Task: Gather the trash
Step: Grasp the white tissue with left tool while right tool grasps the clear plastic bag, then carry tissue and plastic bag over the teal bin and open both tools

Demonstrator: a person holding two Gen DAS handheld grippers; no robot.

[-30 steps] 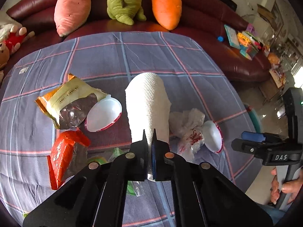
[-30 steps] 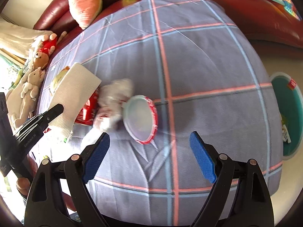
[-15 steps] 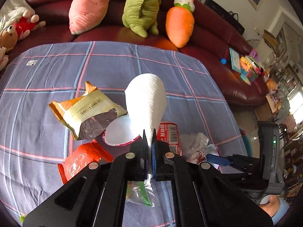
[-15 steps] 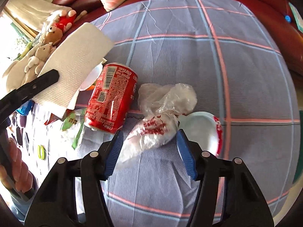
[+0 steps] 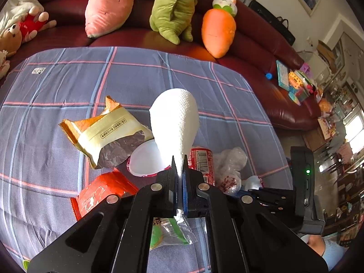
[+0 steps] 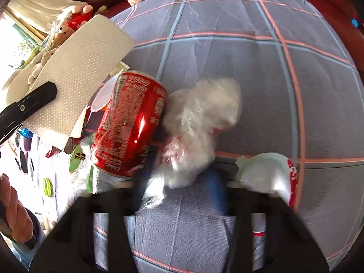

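My left gripper (image 5: 179, 170) is shut on a white paper towel (image 5: 176, 125) and holds it above the checked tablecloth (image 5: 68, 86); the towel also shows in the right wrist view (image 6: 84, 86). Under it lie a red soda can (image 6: 129, 125), a crumpled clear plastic bag (image 6: 195, 132), a white lid with a red rim (image 5: 147, 159), a yellow snack wrapper (image 5: 107, 132) and a red wrapper (image 5: 100, 191). My right gripper (image 6: 179, 186) is low at the plastic bag, its fingers blurred by motion, with the bag's near end between them.
A second white lid (image 6: 270, 173) lies right of the bag. A small green packet (image 5: 168, 232) lies near the table's front edge. Plush toys (image 5: 173, 6) sit on the red sofa behind the table. Toys and books (image 5: 295, 84) lie on the sofa's right end.
My left gripper has lifted the paper towel higher and uncovered the red can. My right gripper has moved left and down from the lid to the plastic bag, its fingers narrowing.
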